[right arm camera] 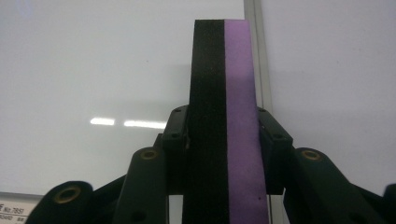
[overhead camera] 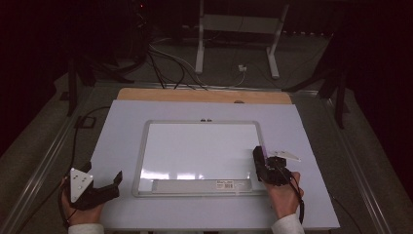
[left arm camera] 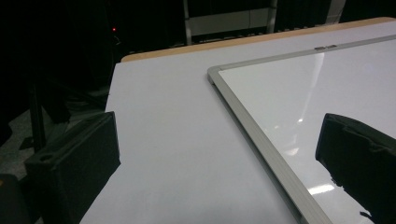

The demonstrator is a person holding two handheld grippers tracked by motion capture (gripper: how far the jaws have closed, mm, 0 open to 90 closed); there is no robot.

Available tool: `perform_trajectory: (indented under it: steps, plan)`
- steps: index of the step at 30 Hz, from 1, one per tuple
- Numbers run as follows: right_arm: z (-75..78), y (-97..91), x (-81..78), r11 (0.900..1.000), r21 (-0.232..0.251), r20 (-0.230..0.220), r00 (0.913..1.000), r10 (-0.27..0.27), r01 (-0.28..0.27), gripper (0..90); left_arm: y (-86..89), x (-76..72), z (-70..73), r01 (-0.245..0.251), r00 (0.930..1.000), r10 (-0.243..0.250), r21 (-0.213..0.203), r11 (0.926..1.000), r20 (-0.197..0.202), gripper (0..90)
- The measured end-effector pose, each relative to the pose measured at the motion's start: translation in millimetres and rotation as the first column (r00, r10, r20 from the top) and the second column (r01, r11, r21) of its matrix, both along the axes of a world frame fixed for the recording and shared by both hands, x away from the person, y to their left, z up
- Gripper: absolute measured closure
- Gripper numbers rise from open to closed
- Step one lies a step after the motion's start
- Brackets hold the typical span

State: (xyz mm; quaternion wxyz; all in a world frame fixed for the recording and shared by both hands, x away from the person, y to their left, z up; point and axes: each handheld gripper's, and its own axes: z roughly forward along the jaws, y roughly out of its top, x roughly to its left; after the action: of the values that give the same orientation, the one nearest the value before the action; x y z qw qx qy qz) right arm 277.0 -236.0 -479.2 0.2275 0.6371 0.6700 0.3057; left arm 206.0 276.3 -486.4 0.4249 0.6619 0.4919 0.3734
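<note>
Right gripper (overhead camera: 257,155): at lower right of the high view, jaws clamped on a black-and-purple eraser (right arm camera: 224,116) over the whiteboard (overhead camera: 199,148) near its right edge.
Left gripper (overhead camera: 104,183): lower left, jaws spread, holding nothing.
Whiteboard: centre of the table (overhead camera: 302,131).

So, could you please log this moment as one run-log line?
right gripper: shut on eraser, at whiteboard right edge | left gripper: open, holding nothing, left of whiteboard | board surface: no marks seen
</note>
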Motion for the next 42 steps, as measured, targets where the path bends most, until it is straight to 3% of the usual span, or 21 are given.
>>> perform_trajectory:
  steps: [13,19,30,42]
  plan:
    - [-13.8,1.0,-12.7,0.9992,-0.039,-0.028,0.9995,-0.012,0.011,63.5,0.5,-0.3,0.3,-0.001,1.0,0.001,-0.002,1.0,0.003,0.6]
    - [-14.6,2.6,-16.4,0.9984,-0.055,-0.018,0.9997,-0.015,0.014,63.6,0.7,-0.5,0.5,-0.002,1.0,0.002,-0.005,1.0,0.006,0.6]
    - [-14.7,2.1,-19.2,0.9986,-0.049,-0.017,0.9996,-0.021,0.02,62.6,0.8,-0.5,0.6,-0.002,1.0,0.002,-0.005,1.0,0.007,0.6]
    - [-13.9,1.5,-16.6,0.9944,-0.079,0.055,0.9956,0.075,-0.071,34.1,0.8,-0.5,0.6,-0.002,1.0,0.002,-0.005,1.0,0.007,0.6]
